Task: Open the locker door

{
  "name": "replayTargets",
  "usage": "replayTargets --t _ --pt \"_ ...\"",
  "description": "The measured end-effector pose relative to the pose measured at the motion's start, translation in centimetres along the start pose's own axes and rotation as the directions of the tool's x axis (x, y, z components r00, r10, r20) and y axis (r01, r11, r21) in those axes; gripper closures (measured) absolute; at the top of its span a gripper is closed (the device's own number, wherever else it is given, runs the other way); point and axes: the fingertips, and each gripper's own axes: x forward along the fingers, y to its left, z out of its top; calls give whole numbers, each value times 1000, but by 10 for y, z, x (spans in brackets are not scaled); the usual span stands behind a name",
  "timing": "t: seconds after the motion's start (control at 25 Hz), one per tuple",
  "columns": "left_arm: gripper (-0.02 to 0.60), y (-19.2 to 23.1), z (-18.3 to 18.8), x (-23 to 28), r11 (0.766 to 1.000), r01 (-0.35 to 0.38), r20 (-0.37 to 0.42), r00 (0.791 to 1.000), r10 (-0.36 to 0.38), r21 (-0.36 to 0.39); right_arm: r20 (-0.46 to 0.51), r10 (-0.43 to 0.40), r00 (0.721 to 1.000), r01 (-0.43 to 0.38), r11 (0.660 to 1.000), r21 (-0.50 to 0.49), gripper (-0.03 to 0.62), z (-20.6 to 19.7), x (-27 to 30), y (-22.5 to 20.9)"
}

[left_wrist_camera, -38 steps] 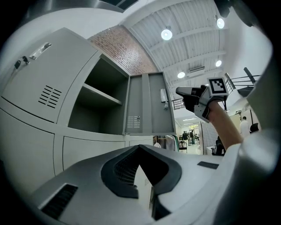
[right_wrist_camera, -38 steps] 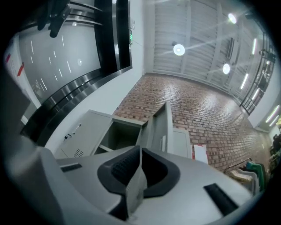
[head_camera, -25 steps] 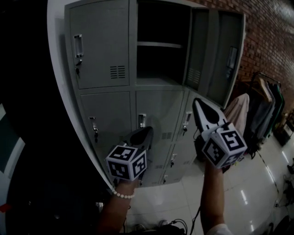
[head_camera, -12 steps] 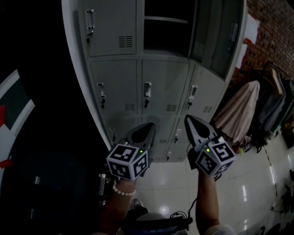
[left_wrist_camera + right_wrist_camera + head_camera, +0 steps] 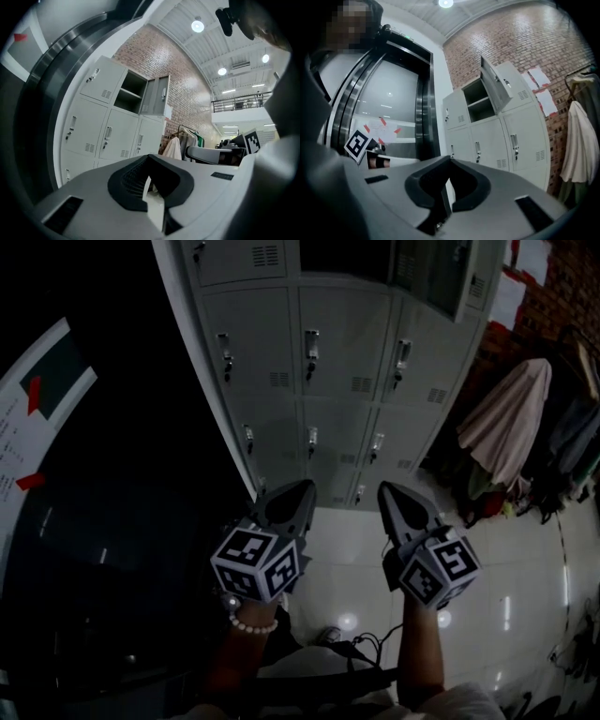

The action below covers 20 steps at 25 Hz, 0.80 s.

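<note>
**Figure. Locker-opening task, both tools held low and clear of the cabinet.**

Nearest the camera, the left hand-held gripper (image 5: 302, 491) and the right hand-held gripper (image 5: 389, 495) are carried side by side over the tiled floor (image 5: 525, 568). Each has its marker cube (image 5: 255, 563) turned toward the viewer. In the left gripper view the jaws meet at the tips with nothing between them. The right hand-held gripper likewise has its jaws drawn fully together and carries nothing. A cable (image 5: 361, 648) lies on the floor by the person's feet.

Farther off stands the grey locker bank (image 5: 319, 381), well apart from both tools. Its rows of closed doors each bear a small handle. In the upper row one locker door (image 5: 494, 89) is swung outward on its hinge, exposing the dark compartment (image 5: 480, 101) and its shelf. To the right of the bank, garments (image 5: 511, 418) hang on a rack before a brick wall (image 5: 511, 42).

Interpretation: one door already stands open and neither tool is near a handle, so the opening step appears done and the task at or close to its end. If another door is meant, the next move calls for raising one tool to a handle, parting its jaws, and closing them around it before pulling.
</note>
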Motion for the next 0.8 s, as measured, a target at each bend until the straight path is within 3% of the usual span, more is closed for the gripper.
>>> replayTargets --t 0.36,0.56,0.8 --pt "584 -21 -29 -27 998 59 -38 998 -59 3 -35 -101 994 100 995 -17 591 -30 -29 27" --pt "584 -14 -30 -37 994 108 -46 993 -107 9 -18 -162 987 161 986 -35 591 -25 -29 41" --pt "584 5 -22 -53 991 132 -34 991 -131 18 -16 -182 983 181 982 -48 591 -24 -15 66"
